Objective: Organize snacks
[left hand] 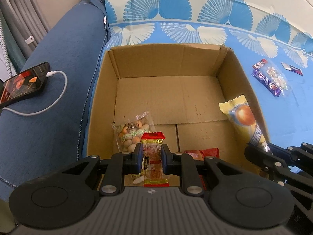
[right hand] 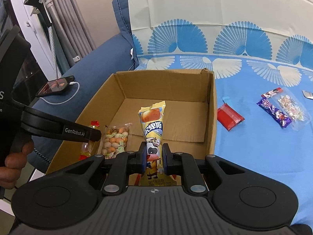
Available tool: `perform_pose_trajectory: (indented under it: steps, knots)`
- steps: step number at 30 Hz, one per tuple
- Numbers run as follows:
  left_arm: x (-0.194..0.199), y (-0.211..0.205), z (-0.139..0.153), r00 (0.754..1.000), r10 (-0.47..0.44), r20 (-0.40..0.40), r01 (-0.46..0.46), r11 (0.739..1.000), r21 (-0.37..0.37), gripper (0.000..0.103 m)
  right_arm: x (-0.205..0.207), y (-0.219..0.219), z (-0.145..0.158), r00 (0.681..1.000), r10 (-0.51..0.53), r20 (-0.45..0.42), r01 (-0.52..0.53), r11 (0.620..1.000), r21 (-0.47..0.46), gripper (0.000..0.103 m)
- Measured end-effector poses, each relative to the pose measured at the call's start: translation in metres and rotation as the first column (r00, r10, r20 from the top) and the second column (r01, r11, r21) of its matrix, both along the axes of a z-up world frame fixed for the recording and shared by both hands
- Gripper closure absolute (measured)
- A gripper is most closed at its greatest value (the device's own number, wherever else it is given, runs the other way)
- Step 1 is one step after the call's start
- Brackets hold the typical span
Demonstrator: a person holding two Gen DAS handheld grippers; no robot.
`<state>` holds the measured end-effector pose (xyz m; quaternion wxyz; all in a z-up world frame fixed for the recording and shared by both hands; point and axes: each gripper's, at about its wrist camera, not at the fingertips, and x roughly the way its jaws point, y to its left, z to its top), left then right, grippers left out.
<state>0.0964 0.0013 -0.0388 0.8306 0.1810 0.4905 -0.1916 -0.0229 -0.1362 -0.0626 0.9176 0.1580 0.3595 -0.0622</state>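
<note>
both claws grip snacks: the left claw (left hand: 151, 154) pinches a red-and-gold wafer pack (left hand: 153, 156), the right claw (right hand: 154, 154) a yellow ice-cream-cone pack (right hand: 151, 129), each held over the cardboard box (left hand: 176, 62) on the bed (right hand: 254, 146), likely to drop in beside the peanut bag (left hand: 133, 131). more snacks (right hand: 281, 109) wait outside.

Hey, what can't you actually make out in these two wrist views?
- Left wrist: red packet in the box, mostly hidden behind the left gripper.
- Right wrist: dark packet on the bedsheet, cut off by the right edge.
- Both views: phone screen content too small.
</note>
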Motion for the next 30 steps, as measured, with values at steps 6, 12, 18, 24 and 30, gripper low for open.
perform_pose_trajectory:
  steps: [6,12,18,24,30]
  knots:
    - [0.012,-0.004,-0.012,1.000,0.010,-0.009,-0.010,1.000,0.012,0.082,0.014,-0.005,-0.008,1.000,0.005,-0.015,-0.005,1.000,0.000,0.086]
    - [0.019,-0.002,-0.021,1.000,0.015,-0.017,-0.015,1.000,0.023,0.082,0.023,-0.006,-0.014,1.000,0.006,-0.029,-0.006,1.000,-0.005,0.086]
    - [0.029,0.001,-0.026,0.998,0.048,-0.034,-0.047,0.998,0.031,0.045,0.030,-0.005,-0.019,0.999,0.000,-0.036,0.000,1.000,-0.005,0.083]
    - [0.022,0.016,-0.013,0.997,0.081,-0.004,-0.081,0.997,0.013,0.000,0.033,-0.006,-0.020,0.996,-0.041,-0.076,0.041,0.999,0.009,0.021]
    - [-0.012,0.038,-0.010,0.994,0.096,-0.043,-0.095,0.995,0.031,0.000,0.009,0.008,-0.014,0.995,-0.019,-0.102,0.021,1.000,0.017,0.019]
